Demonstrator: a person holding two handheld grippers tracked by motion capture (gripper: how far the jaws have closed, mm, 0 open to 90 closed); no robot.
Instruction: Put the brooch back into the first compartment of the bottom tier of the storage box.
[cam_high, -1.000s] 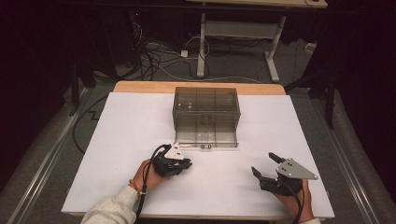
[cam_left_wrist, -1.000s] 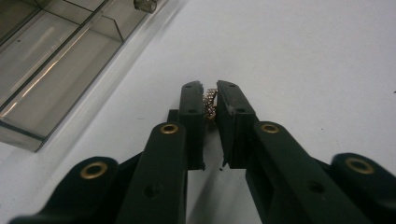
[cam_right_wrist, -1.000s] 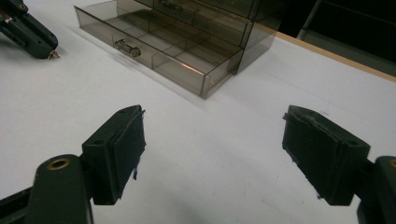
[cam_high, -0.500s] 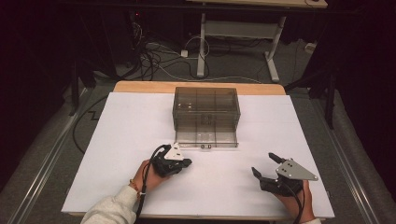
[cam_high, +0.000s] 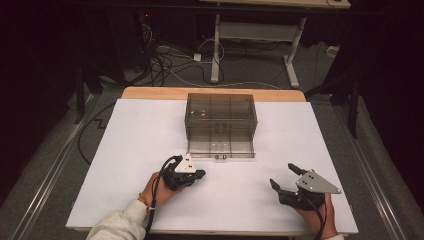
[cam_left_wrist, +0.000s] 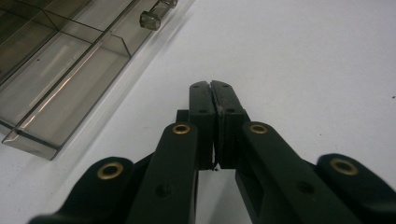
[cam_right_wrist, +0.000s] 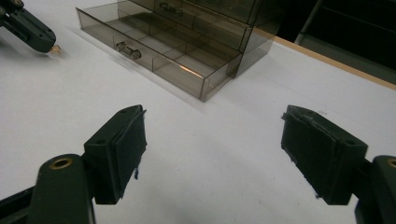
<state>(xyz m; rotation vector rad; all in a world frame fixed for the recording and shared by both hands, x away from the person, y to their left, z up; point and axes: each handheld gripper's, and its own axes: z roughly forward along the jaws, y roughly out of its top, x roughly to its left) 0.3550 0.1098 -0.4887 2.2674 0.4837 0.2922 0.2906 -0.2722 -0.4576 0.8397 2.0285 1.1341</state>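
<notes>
Your left tool (cam_high: 200, 174) is pressed together near the box's (cam_high: 220, 117) pulled-out drawer (cam_high: 220, 148); your right tool (cam_high: 283, 176) is spread on the desk (cam_high: 125, 150).

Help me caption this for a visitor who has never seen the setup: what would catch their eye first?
Probably the smoky see-through drawer cabinet at the middle of the white table, its bottom drawer pulled out toward the person. Next, the two hand-held black grippers near the front edge: the left gripper with jaws pressed shut just short of the drawer, the right gripper with jaws spread wide.
</notes>
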